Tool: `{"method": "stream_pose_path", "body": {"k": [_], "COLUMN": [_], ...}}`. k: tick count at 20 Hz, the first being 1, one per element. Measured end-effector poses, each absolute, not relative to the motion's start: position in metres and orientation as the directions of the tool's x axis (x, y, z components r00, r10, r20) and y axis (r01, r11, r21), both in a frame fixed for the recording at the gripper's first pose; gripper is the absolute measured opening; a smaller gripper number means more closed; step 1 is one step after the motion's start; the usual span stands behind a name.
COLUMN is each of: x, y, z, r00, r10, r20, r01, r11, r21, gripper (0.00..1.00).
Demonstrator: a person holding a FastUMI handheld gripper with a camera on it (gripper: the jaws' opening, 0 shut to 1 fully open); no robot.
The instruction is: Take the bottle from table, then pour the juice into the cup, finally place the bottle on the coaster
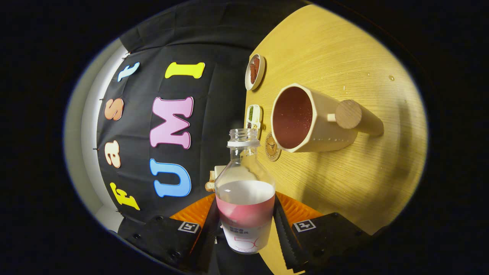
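Note:
My gripper (246, 219) is shut on a clear, uncapped bottle (244, 191), with a finger pressing on each side of its lower body. Pink juice fills the lower part of the bottle, above a white label. The view is rolled, so the wooden table (344, 183) stands to one side. Beyond the bottle is a cream cup (317, 122) with a round wooden knob handle, and red juice shows inside it. The bottle's mouth is close beside the cup's rim. No stream runs between them. A small round coaster (272, 147) lies next to the cup's base, just beyond the bottle's neck.
Further along the table's edge sit a small round dish (255, 71) with something red and a small oblong dish (253, 116) with dark bits. A piece of bread (211, 182) lies near the bottle. Droplets dot the wood near the cup.

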State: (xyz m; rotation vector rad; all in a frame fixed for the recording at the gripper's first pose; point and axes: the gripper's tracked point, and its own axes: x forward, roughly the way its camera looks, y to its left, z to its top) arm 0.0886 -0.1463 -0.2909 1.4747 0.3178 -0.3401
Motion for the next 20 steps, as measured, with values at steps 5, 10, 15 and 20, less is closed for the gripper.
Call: {"method": "stream_pose_path", "body": {"k": [5,10,15,20], "x": [0.089,0.090,0.090,0.089], "y": [-0.147,-0.149,-0.148,-0.151], "z": [-0.291,-0.285,-0.285,-0.279], "r00": [0.914,0.920,0.918,0.922], "r10": [-0.014,-0.027,-0.021,-0.033], "r20": [-0.405,-0.392,-0.397,-0.387], "r01": [0.405,0.388,0.385,0.366], "r11": [-0.009,-0.100,-0.198,-0.254], "r21": [0.914,0.916,0.901,0.895], "gripper": [0.74,0.74,0.74,0.74]}}
